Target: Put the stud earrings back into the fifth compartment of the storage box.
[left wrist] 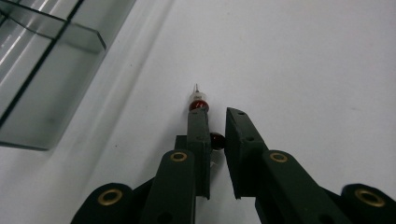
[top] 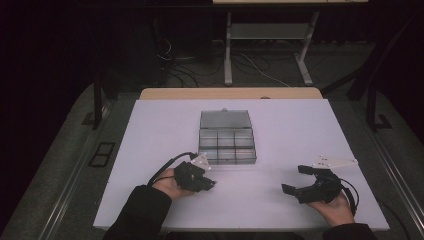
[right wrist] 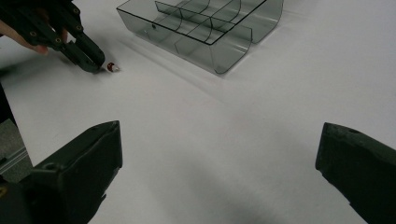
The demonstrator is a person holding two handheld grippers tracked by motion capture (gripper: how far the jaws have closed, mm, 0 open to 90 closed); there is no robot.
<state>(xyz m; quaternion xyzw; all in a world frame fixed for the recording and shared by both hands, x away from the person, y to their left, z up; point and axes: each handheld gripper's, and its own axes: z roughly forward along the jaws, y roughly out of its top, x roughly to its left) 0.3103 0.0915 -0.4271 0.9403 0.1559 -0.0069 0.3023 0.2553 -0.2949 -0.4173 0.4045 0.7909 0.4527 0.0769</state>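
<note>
I have the left gripper (left wrist: 215,122) clamped on a small red-and-white pin-tipped part (left wrist: 200,103); right gripper (right wrist: 219,154) wide. Lift straight, carry far to the clear plastic compartment box (top: 227,145).

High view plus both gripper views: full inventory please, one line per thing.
Compartment box: 1, clear smoky grey, lid open, centre of the table, past both grippers.
Small red-and-white part: 1, thin metal pin at its tip, on the table between the left gripper's jaws.
Table: 1, white top with a wooden far edge.
Frame with cables: 1, light metal legs, on the dark floor beyond the table.
Left gripper: 1, black, shut on the small part, near the box's front left corner.
Right gripper: 1, black, jaws wide open, nothing between them, over the table's right front.
Hands: 2, dark sleeves.
</note>
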